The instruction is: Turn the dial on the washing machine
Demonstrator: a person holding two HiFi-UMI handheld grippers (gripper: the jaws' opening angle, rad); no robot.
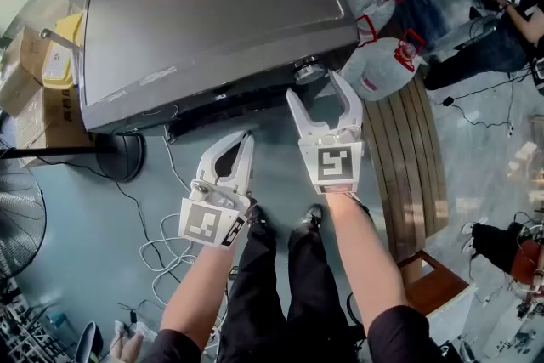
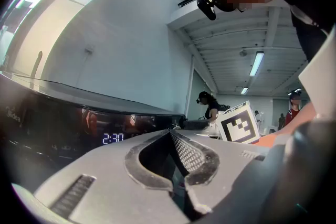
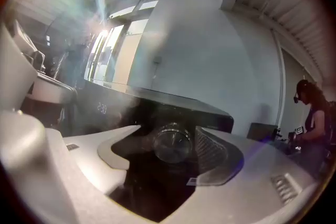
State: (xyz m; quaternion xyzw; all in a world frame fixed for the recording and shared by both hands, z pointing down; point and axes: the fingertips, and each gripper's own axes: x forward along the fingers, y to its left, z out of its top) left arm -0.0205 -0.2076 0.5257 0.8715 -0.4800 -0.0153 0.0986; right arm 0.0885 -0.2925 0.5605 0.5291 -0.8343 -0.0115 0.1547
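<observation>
A round, shiny silver dial [image 3: 171,144] is sitting at the right end of the dark grey washing machine's [image 1: 212,4] black front panel. The white right gripper [image 1: 313,87] is hovering just in front of it, jaws spread wide, framing the dial but seemingly not touching it. The dial is probably rigid with a smooth, slippery rim, so pinching opposite sides of the rim looks best; the white left gripper [image 1: 246,137] is hanging closed and empty before the machine's front.

The washing machine [image 2: 52,123] display [image 2: 112,138] reads "2:30" in pale digits. A faint logo [image 2: 13,118] at its left edge is too blurred to read.
</observation>
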